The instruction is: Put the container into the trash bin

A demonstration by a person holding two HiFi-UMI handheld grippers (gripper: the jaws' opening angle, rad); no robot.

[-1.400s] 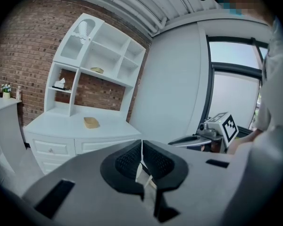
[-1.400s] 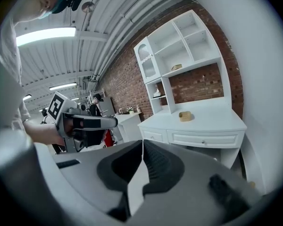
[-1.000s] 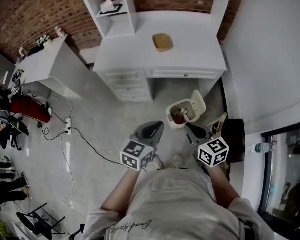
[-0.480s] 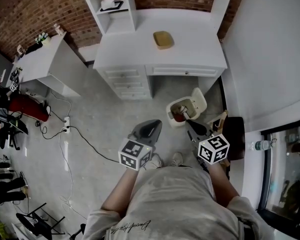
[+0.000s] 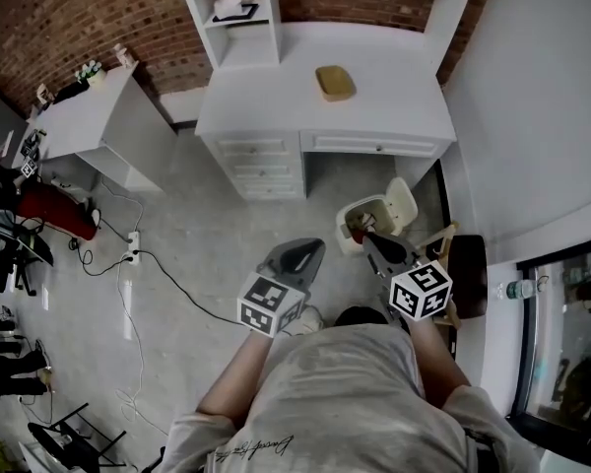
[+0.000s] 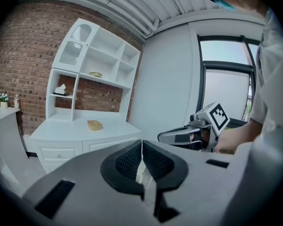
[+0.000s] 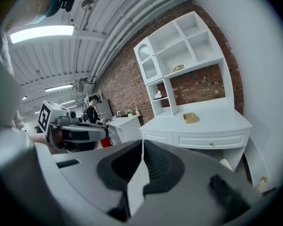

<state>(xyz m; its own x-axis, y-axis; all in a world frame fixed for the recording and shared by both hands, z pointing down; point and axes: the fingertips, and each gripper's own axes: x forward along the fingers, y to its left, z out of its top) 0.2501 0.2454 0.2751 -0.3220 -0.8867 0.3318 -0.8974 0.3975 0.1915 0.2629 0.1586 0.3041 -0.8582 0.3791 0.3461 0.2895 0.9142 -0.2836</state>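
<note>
Grey fingers pressed together on both grippers, nothing between them.
Left gripper [image 5: 297,256] and right gripper [image 5: 379,249] are both empty. The trash bin [image 5: 343,220], lid raised, sits just past the right tips, while the tan container [image 5: 335,82] lies well ahead on the white desk [image 5: 276,97]. Arriving with the jaws unopened would likely shove the shallow container along the top. The desk edge stands between container and bin, and a floor cable [image 5: 182,289] runs left of the left fingers.

Tan container [image 5: 335,82] rests on the desk [image 5: 399,101]; white trash bin [image 5: 343,231] stands open-lidded nearby.
</note>
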